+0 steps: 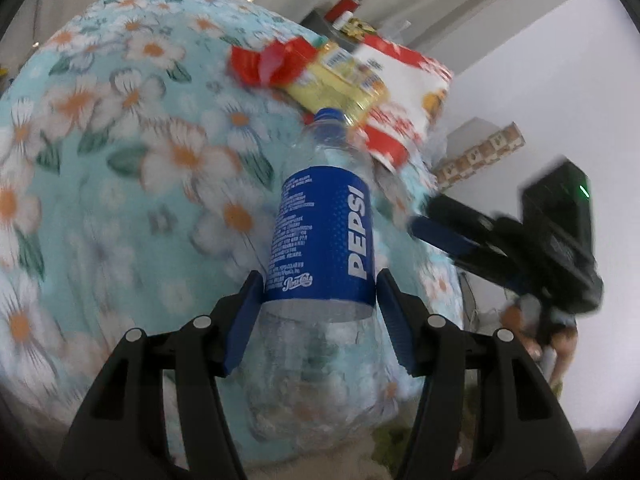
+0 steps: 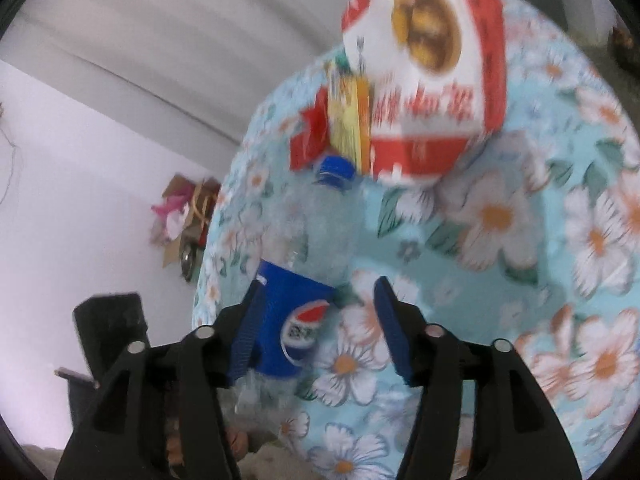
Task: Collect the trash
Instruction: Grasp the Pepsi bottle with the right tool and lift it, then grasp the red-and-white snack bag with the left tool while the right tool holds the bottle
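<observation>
Setting: a light blue cloth with white and orange flowers (image 1: pixel 132 148) covers a surface that fills most of both wrist views; a white wall lies behind it.

Left gripper (image 1: pixel 320 312): seen from its own camera at 6 o'clock, its two blue-padded fingers (image 1: pixel 244 320) press on either side of a clear plastic Pepsi bottle (image 1: pixel 324 236), at the lower edge of the blue label. It is grasping the bottle.

Pepsi bottle: looks empty, blue cap pointing to 12 o'clock in the left view. In the right view the same bottle runs from 7 o'clock up towards the centre.

Right gripper (image 2: pixel 320 320): its jaws stand apart. The bottle's label lies against the left pad, while the right pad (image 2: pixel 394 332) is clear of it, with flowered cloth showing in the gap (so it is released, not gripping). In the left view it shows at 3 o'clock, blurred.

Other trash: just past the bottle cap, at 12 to 1 o'clock in the left view, lies a pile: a torn red wrapper (image 1: pixel 272 64), a yellow packet (image 1: pixel 336 80) and a red and white carton (image 1: pixel 404 96) with a picture of food. The carton seems to touch the packet; blur makes this uncertain.

Background: a cardboard box of oddments (image 2: pixel 188 216) stands by the wall at 9 o'clock in the right view.
</observation>
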